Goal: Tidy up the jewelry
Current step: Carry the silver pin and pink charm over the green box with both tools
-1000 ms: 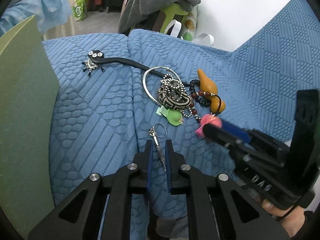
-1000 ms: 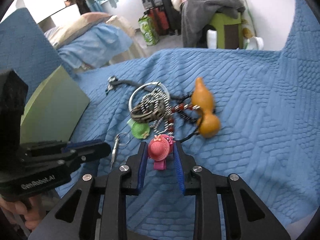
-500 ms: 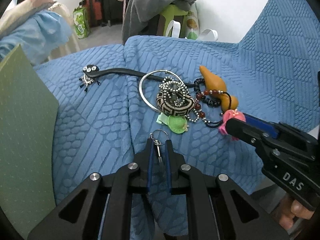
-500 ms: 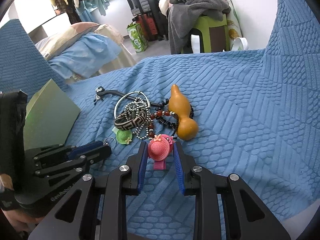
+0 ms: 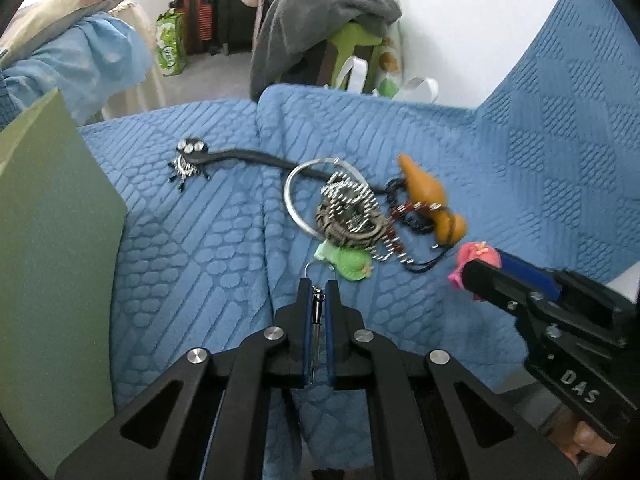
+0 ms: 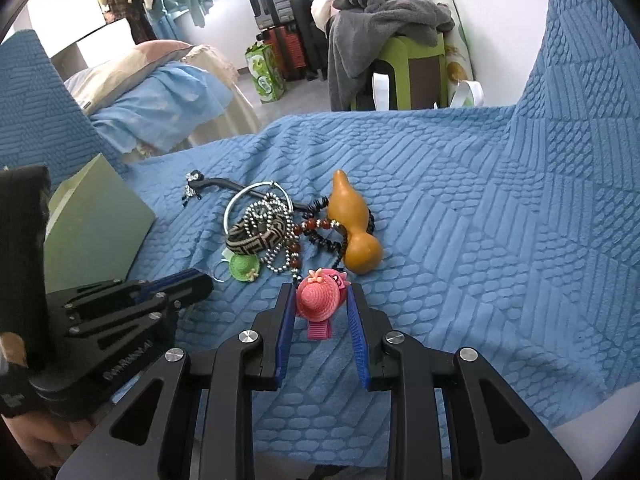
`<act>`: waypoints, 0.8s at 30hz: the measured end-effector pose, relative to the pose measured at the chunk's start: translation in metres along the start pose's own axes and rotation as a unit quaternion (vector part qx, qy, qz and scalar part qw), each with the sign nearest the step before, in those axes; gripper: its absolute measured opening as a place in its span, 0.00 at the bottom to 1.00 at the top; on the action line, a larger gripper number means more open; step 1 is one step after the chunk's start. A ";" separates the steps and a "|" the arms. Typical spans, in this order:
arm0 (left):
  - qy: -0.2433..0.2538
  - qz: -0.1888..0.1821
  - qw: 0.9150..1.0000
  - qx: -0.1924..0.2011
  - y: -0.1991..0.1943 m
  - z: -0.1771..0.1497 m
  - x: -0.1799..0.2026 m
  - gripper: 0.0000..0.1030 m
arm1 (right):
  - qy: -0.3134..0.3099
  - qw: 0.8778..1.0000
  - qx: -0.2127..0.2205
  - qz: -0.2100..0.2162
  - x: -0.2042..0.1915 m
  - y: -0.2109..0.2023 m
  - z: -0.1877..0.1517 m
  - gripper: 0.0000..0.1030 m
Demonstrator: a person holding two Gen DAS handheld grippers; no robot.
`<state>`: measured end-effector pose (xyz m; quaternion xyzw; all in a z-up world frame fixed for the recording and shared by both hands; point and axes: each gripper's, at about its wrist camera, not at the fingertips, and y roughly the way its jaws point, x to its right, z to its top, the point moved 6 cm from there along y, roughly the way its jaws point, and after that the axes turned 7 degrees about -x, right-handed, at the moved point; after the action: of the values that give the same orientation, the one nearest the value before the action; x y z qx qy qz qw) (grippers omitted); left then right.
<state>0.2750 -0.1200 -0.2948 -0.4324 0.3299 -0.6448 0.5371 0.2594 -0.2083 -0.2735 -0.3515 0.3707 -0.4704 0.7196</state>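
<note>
A heap of jewelry lies on the blue quilted cover: a silver bangle [image 5: 294, 200], a woven patterned bracelet [image 5: 348, 234], ball chain, red beads, an orange gourd pendant [image 5: 434, 202] and a green hat clip [image 5: 352, 266]. My left gripper [image 5: 316, 284] is closing its jaws on a small metal key-ring charm [image 5: 317, 312], whose ring pokes out ahead of the fingertips. Just right of the heap, my right gripper [image 6: 319, 286] is shut on a pink hat hair clip [image 6: 320, 300]. A black hair stick [image 5: 248, 156] with a beaded end lies behind the heap.
A pale green board [image 5: 52, 248] stands on the cover at the left. Beyond the cover's far edge are a green stool under grey clothes [image 6: 384, 12], suitcases and a bed. The cover rises into a steep fold [image 6: 580, 80] at the right.
The metal charm lay on the cover between my left fingers; now those jaws have narrowed onto it. Both views have tilted up a little. The pink hat clip stays in the right gripper.
</note>
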 end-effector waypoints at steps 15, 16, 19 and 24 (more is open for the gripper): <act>0.007 -0.054 0.997 0.061 -0.104 0.020 -0.006 0.05 | 0.015 0.997 0.074 -0.020 -0.024 -0.074 0.024 0.23; 0.007 -0.056 0.996 0.062 -0.109 0.021 -0.008 0.05 | 0.016 0.996 0.079 -0.021 -0.026 -0.079 0.025 0.23; 0.002 -0.063 0.996 0.060 -0.120 0.025 -0.015 0.05 | 0.017 0.995 0.091 -0.023 -0.035 -0.092 0.029 0.23; 0.000 -0.067 0.996 0.062 -0.138 0.023 -0.023 0.05 | 0.017 0.995 0.099 -0.021 -0.049 -0.110 0.034 0.23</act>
<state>0.2403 -0.0681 -0.1670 -0.4193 0.2593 -0.6988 0.5183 0.2293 -0.1914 -0.1533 -0.2786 0.3267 -0.5257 0.7343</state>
